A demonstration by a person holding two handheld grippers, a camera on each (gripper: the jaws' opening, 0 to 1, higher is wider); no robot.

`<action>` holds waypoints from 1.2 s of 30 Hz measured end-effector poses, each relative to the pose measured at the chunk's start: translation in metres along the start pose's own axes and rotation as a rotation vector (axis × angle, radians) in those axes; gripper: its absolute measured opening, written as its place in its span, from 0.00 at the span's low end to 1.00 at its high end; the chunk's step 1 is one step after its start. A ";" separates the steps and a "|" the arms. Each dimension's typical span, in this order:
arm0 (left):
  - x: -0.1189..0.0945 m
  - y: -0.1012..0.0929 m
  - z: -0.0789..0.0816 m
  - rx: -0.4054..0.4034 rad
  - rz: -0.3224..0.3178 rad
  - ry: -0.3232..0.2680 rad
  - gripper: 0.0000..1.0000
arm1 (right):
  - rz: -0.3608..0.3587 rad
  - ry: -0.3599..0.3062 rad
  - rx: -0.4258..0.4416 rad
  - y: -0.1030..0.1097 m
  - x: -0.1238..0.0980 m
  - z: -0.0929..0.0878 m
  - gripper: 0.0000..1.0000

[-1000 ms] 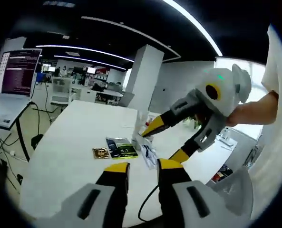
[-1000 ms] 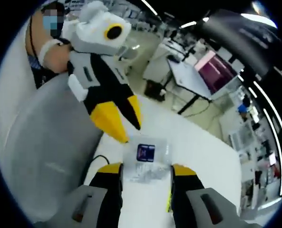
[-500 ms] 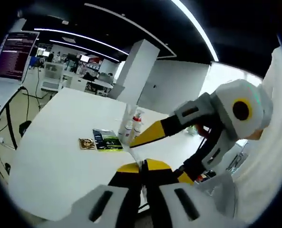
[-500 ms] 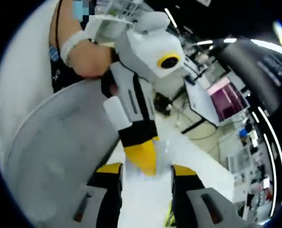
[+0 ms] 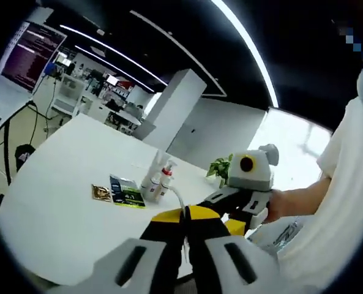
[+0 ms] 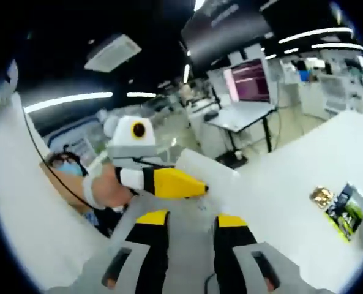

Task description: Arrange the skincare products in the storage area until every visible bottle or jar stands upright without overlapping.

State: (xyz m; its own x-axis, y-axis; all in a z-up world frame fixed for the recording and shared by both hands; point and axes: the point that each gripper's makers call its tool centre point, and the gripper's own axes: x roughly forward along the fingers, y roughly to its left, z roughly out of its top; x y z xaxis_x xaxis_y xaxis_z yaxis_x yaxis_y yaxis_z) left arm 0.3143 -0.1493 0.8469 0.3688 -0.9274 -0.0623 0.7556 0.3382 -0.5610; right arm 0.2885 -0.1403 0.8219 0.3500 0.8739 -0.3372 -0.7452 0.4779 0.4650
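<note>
Left gripper view: left gripper [image 5: 184, 214] had its jaws pressed together, a thin clear edge possibly pinched between them, can't tell what; two bottles [image 5: 157, 179] stood upright, touching, on the white table [image 5: 52, 202] at 10 o'clock of the tips, sachets [image 5: 120, 191] flat just left of them. Right gripper view: right gripper [image 6: 187, 217] jaws were parted with nothing between them; left gripper's yellow tips [image 6: 178, 182] closed at 11 o'clock; sachets [image 6: 340, 205] at 3 o'clock.

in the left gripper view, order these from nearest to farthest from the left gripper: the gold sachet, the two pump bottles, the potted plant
1. Two pump bottles, just above the left gripper, on the table's middle.
2. Gold sachet, further left, beside the green sachet.
3. Potted plant, far side, upper right.
The first two are close to call.
</note>
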 end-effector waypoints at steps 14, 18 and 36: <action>-0.002 -0.004 0.009 -0.043 -0.055 -0.032 0.04 | 0.169 -0.101 0.442 0.008 -0.021 -0.004 0.00; -0.001 -0.006 0.008 -0.031 -0.061 -0.026 0.02 | 0.195 -0.099 0.484 0.013 -0.025 -0.009 0.00; -0.006 -0.006 0.008 0.005 -0.049 -0.030 0.00 | 0.214 -0.148 0.502 0.017 -0.028 -0.004 0.00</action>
State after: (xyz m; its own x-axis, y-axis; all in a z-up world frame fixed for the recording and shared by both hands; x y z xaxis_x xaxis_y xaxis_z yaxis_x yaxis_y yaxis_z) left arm 0.3123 -0.1440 0.8573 0.3474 -0.9377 -0.0100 0.7758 0.2934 -0.5586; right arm 0.2638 -0.1569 0.8355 0.3232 0.9420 -0.0908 -0.4600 0.2402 0.8548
